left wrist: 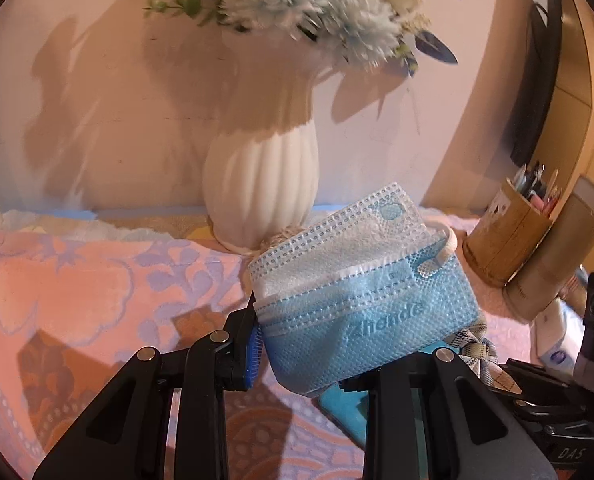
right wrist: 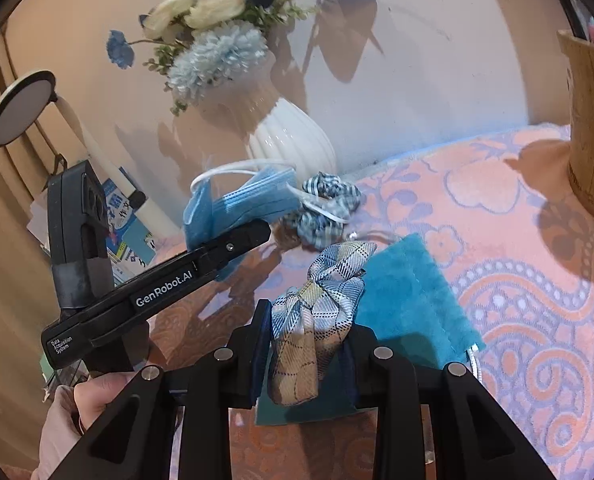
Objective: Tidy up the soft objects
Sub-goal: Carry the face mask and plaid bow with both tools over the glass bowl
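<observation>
The left gripper (left wrist: pixel 321 344) holds a folded blue mask (left wrist: pixel 361 304) btw its fingers, above a pink patterned cloth (left wrist: pixel 77 280). A white ribbed vase (left wrist: pixel 261 184) w/ flowers (left wrist: pixel 317 8) stands behind. At right, a wooden pen holder (left wrist: pixel 509 236).

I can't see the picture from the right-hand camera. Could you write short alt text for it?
The right gripper pinches a plaid fabric bow above a teal pouch on a pink patterned cloth. At left, the left gripper holds a folded blue face mask near a white vase.
</observation>
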Available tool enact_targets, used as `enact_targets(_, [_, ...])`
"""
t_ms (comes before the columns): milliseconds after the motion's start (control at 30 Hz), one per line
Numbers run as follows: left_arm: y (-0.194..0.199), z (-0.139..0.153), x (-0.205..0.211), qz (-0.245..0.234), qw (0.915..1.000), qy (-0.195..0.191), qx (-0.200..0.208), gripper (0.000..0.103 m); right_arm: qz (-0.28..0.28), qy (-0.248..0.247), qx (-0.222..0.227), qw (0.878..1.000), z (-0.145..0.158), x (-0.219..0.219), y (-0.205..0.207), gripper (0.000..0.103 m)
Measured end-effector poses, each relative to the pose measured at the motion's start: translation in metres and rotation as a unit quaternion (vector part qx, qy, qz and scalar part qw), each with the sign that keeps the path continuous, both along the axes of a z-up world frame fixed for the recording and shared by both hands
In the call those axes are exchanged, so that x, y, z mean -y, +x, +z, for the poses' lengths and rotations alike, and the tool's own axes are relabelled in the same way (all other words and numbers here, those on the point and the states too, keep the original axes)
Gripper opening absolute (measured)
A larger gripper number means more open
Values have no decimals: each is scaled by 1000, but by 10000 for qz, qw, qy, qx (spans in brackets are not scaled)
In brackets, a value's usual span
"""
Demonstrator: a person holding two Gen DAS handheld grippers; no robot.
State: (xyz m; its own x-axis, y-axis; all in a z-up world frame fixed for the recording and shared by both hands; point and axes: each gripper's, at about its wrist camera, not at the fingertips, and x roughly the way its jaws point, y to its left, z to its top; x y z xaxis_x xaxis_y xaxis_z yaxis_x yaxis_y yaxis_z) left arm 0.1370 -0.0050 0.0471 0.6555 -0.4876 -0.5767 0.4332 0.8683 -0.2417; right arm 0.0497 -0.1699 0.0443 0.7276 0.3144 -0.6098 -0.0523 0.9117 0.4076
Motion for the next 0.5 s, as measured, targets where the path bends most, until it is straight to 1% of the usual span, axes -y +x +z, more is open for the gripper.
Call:
enact_targets(67, [-7, 8, 0, -9, 10000, -29, 52, 25, -10, -101, 82, 9999, 6, -3, -4, 30])
enact_targets(167, [-20, 20, 3, -8, 9999, 46, 90, 25, 74, -253, 143, 9995, 15, -10, -14, 30])
enact_targets(267, [-27, 23, 8, 133, 9997, 205, -81, 25, 118, -349, 149, 9992, 23, -15, -22, 30])
enact_targets(333, [-32, 24, 8, 240, 9992, 238, -217, 25, 122, -375, 111, 9992, 27, -15, -25, 30])
enact_targets(500, [-41, 15, 10, 461, 9966, 239, -632, 25, 229, -197, -126, 9995, 36, -10, -33, 30])
